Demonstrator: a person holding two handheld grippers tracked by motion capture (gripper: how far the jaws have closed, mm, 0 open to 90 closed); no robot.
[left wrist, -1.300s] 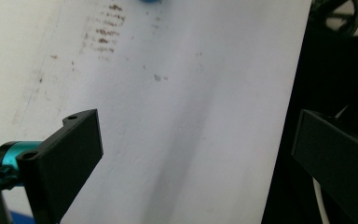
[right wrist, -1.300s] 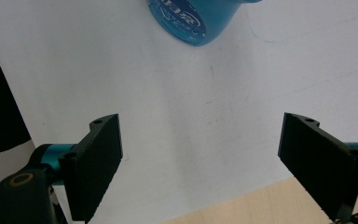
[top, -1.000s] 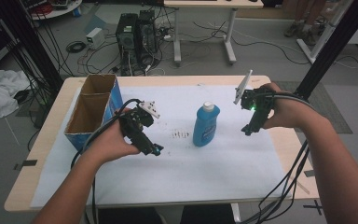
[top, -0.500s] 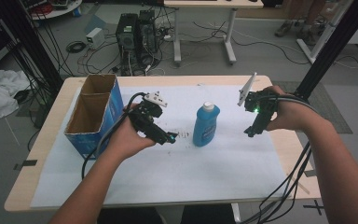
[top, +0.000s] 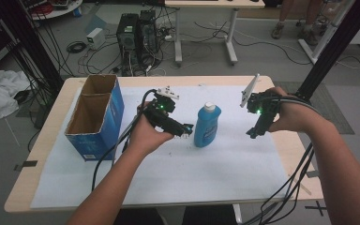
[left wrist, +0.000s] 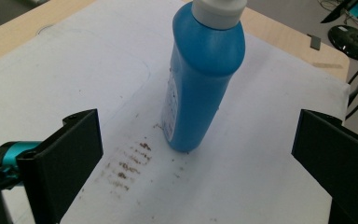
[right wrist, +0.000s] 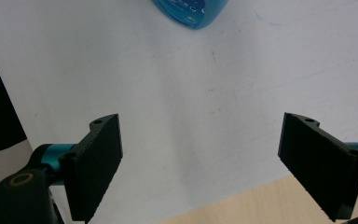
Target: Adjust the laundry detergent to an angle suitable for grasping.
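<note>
Jaws of the left gripper [top: 183, 131] stand wide apart, facing the upright blue plastic bottle with a white cap [top: 207, 125] in the middle of the white sheet [top: 225, 164]. It looks light, smooth and maybe slippery; its flat mid-body seems the best place to hold. The right gripper [top: 254, 133], jaws also apart, hangs tilted downward beside it.

Grey floor [top: 42, 51], tangled cables [top: 77, 47], computer towers [top: 136, 33], white desk [top: 206, 4] behind.
</note>
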